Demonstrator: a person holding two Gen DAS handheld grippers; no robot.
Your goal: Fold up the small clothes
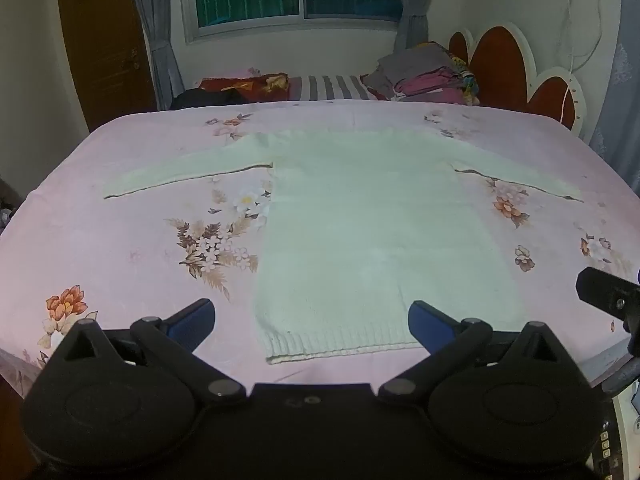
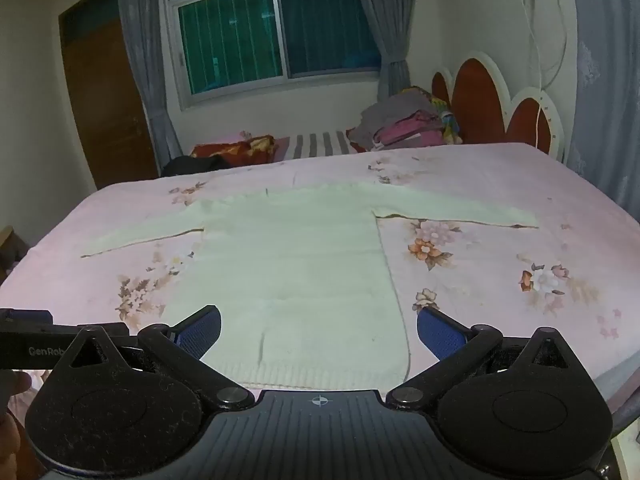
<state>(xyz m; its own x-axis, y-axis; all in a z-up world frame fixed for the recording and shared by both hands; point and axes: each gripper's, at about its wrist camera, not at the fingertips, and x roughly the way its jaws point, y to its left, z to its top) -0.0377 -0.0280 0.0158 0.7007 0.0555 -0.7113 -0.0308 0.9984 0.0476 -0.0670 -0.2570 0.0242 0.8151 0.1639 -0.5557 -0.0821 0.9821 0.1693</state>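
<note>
Sweater [image 1: 360,216] flat on bed [image 1: 120,248], hem toward cameras, sleeves sideways. Left gripper [image 1: 312,322] and right gripper [image 2: 318,334] wide open, empty.

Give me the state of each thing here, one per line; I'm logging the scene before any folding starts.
Sweater: spread flat on the bed, both sleeves out to the sides, unfolded.
Left gripper: fingers wide open, holding nothing, above the hem.
Right gripper: fingers wide open, holding nothing.
Bedsheet: smooth, flowered.
Clothes pile: heaped at the headboard.
Curtains: drawn aside.
Door: shut.
</note>
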